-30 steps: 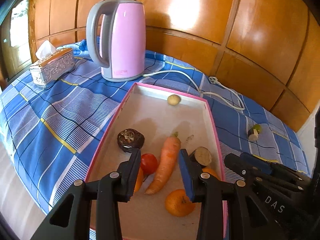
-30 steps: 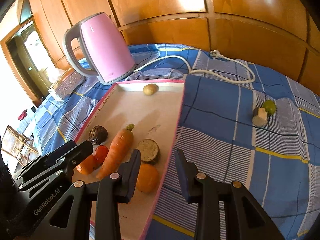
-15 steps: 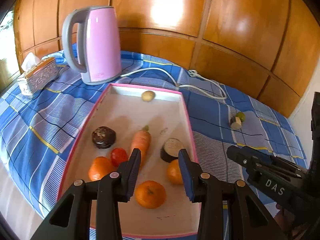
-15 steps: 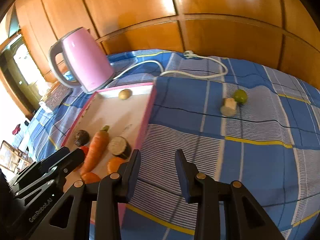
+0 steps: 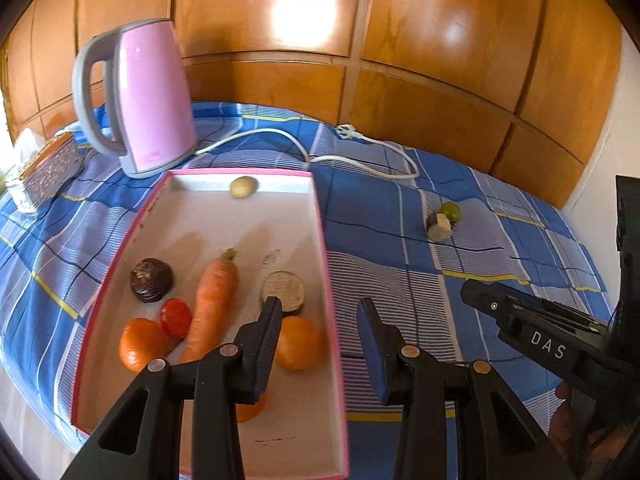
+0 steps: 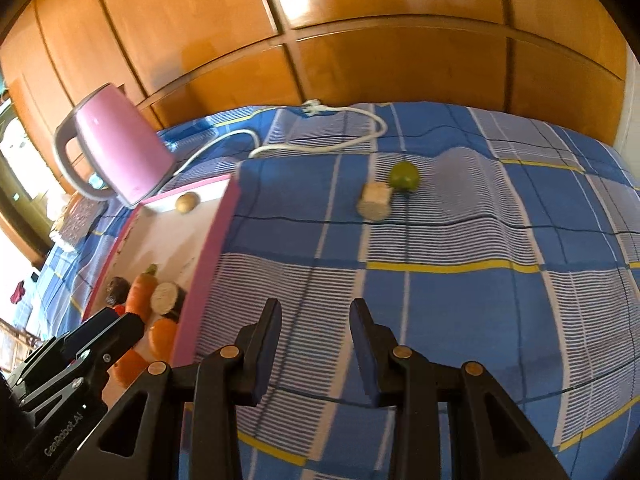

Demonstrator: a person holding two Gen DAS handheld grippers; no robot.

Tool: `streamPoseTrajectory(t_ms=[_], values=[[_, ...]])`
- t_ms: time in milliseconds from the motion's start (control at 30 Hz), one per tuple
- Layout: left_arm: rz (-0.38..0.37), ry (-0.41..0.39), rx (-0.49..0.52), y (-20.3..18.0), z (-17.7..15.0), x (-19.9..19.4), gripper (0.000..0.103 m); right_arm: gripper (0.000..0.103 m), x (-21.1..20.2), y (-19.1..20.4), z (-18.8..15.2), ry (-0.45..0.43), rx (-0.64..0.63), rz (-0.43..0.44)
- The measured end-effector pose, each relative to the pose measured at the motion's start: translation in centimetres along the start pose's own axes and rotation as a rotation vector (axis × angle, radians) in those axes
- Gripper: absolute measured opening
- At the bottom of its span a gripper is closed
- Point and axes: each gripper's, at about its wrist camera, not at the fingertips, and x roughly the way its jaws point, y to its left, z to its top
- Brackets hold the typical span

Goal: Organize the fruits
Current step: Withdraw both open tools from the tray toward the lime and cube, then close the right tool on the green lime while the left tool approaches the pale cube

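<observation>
A: Status, left claw?
B: Jaws apart w/ a narrow gap, nothing between them. It hangs over the right wall of the pink-rimmed tray, pointing down at an angle.

A: Right claw?
B: Same: jaws a little apart, empty. It is over the blue checked cloth, to the right of the tray, not touching it as far as visible.

A: Tray contents?
B: Carrot lengthwise in the middle. Left of it: dark round item, small red tomato, orange. Right of it: cut dark-skinned slice w/ pale face, and a second orange just below that. A third orange is mostly hidden behind the left claw's finger. Small potato alone at the far wall.

A: Items outside the tray?
B: Green lime and a pale cut chunk, touching or nearly so, on the cloth well beyond the right claw.

A: Obstructions?
B: Path from the right claw to the lime is bare cloth w/ some wrinkles. White power cord loops behind the lime, plug at the far edge. Pink kettle stands behind the tray's far left corner; patterned tissue box left of it. Wood panel wall at the back.
</observation>
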Motion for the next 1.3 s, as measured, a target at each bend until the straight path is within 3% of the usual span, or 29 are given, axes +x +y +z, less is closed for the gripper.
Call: streamPoseTrajectory(t_ms=[633,1300], values=[[-0.071,0.039,0.071,-4.6,2.0,4.2,0.039,0.036,1.8,-4.9,2.8,0.002,0.063,-0.086],[-0.130,0.082,0.011,-7.3,4.6,10.8,0.039,0.036,7.4,-7.5,9.0,0.013,0.085,-0.087]])
